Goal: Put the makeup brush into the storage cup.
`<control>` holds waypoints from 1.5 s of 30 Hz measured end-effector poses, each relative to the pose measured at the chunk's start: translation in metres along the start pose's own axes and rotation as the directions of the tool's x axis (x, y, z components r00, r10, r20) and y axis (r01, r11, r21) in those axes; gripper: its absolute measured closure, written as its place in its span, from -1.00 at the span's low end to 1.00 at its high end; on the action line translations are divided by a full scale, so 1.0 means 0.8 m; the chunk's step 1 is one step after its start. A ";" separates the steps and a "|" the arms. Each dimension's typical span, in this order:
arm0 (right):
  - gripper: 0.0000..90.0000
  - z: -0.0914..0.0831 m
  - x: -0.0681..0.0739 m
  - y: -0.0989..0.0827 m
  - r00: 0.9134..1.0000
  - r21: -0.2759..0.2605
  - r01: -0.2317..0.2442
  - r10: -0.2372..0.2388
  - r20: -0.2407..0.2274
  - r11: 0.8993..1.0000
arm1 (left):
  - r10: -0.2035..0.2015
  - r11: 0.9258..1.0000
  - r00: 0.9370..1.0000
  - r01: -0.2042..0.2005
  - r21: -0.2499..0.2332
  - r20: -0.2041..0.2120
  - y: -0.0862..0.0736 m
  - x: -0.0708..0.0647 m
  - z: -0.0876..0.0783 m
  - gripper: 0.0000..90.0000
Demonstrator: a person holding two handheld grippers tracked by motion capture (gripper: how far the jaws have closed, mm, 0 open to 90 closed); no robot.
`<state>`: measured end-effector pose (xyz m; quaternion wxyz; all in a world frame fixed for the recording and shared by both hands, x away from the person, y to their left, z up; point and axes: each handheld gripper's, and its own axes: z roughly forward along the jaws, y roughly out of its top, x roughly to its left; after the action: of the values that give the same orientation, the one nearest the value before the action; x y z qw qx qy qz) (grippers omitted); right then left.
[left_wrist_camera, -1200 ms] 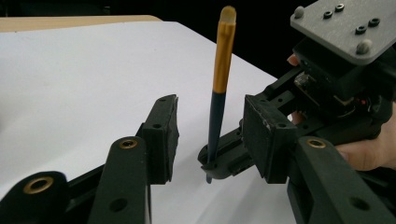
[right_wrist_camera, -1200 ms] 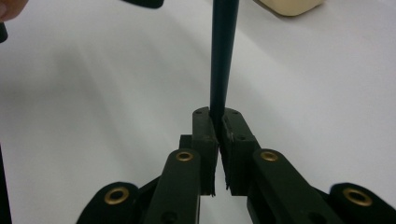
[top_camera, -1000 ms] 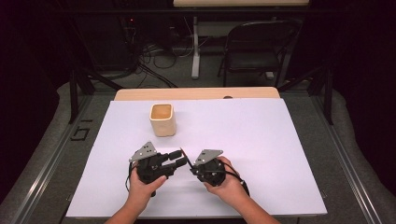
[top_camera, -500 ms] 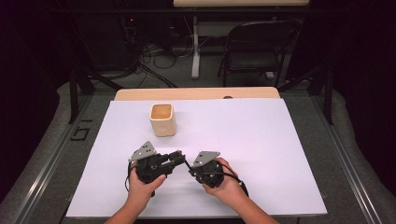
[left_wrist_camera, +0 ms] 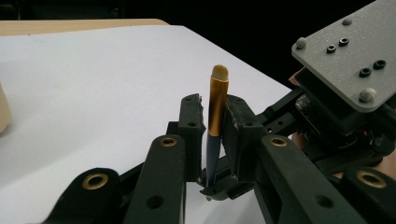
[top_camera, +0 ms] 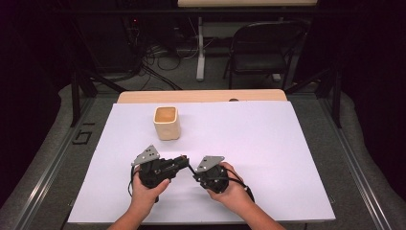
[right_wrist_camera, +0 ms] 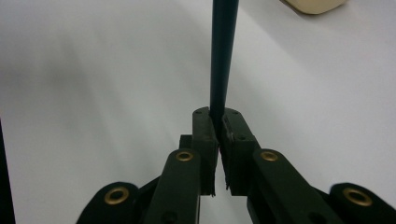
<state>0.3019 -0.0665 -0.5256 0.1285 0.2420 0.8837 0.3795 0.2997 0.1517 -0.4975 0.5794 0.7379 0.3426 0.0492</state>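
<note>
Brush [left_wrist_camera: 217,105]: slim dark-teal handle, copper ferrule, tan bristle tip; no legible writing. Right tool [right_wrist_camera: 218,123] clamps handle end; left tool [left_wrist_camera: 212,116], just closing, flanks ferrule, contact unclear.

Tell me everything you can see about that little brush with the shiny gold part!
The small brush has a slim dark blue handle that narrows to one end, a shiny gold-orange metal collar, and a short tan bristle tip, rounded at the top. The right gripper is shut on the handle. The left gripper, whose jaws have just been closing, has the brush between its pads near the collar. The brush spans between the two grippers above the white sheet that covers the table.
</note>
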 end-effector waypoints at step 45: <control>0.24 -0.010 -0.012 -0.005 0.998 -0.088 -0.066 0.067 0.008 0.994 | 0.000 0.999 0.999 -0.002 -0.043 -0.043 0.014 0.001 -0.020 0.86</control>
<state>0.3054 -0.0793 -0.5227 0.1310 0.2675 0.8568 0.4208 0.2981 0.1642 -0.4826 0.5874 0.7243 0.3537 0.0727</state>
